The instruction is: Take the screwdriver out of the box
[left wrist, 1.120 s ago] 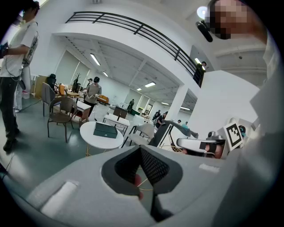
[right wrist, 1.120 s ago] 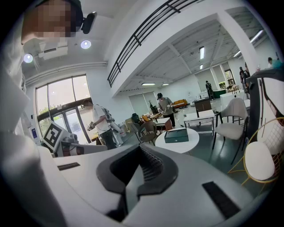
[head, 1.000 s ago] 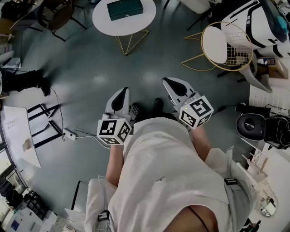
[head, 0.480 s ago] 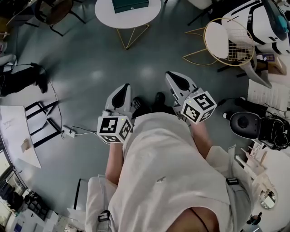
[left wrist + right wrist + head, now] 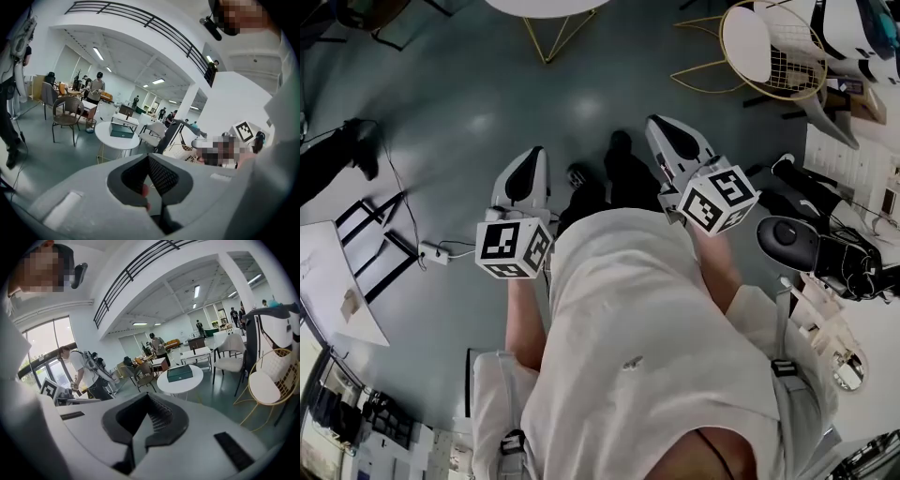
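- You stood in a large open hall with a smooth grey floor (image 5: 469, 112) that shone under the ceiling lights.
- The screwdriver showed in no view. I judge it lay inside the box (image 5: 180, 373), a flat, dark green, rectangular case with its lid down.
- That box sat on a round white surface (image 5: 180, 386) with thin gold wire legs, well apart from you.
- Nothing of the task was done: reaching, opening and lifting out were all left.
- Your left hand-held gripper (image 5: 528, 159) and right hand-held gripper (image 5: 666, 131), smooth white shells with ribbed black pads, both had their jaws together on nothing.
- A gold wire chair (image 5: 750, 42) stood at your right.
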`<action>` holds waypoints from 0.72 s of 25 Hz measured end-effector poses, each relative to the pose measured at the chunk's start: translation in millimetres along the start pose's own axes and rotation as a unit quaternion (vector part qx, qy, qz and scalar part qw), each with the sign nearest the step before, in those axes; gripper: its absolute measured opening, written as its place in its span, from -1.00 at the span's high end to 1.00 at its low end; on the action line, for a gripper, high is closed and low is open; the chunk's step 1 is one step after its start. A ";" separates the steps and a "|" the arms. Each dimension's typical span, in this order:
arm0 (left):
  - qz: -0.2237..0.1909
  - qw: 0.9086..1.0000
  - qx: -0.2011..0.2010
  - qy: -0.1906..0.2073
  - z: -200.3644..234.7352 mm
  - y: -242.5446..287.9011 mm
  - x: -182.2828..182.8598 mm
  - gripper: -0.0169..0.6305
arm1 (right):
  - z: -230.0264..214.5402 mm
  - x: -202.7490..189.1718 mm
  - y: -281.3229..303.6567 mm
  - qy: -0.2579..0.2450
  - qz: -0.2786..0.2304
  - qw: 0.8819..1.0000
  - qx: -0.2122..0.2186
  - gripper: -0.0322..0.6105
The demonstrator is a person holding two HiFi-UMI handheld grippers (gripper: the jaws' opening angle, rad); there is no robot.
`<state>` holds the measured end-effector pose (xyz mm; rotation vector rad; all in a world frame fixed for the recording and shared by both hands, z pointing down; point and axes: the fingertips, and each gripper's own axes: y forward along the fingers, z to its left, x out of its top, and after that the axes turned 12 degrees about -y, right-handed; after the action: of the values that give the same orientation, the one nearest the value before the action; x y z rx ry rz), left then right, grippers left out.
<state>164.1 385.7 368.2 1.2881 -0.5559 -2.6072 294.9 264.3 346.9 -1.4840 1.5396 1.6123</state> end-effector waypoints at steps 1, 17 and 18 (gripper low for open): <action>0.001 1.000 0.002 -0.001 3.6 1.8 2.2 0.92 | -2.0 1.0 2.9 0.001 0.002 1.000 -0.002 0.88; -0.013 1.000 0.026 0.004 -1.1 113.0 86.4 0.92 | -100.3 74.6 99.0 -0.003 -0.006 0.999 0.039 0.88; -0.013 1.000 0.028 0.003 -2.3 124.3 93.6 0.92 | -109.7 82.2 106.4 -0.004 -0.007 0.999 0.043 0.88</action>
<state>108.5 241.6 349.5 1.3288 -0.6202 -2.6257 217.5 109.2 340.0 -1.4385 1.5703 1.5230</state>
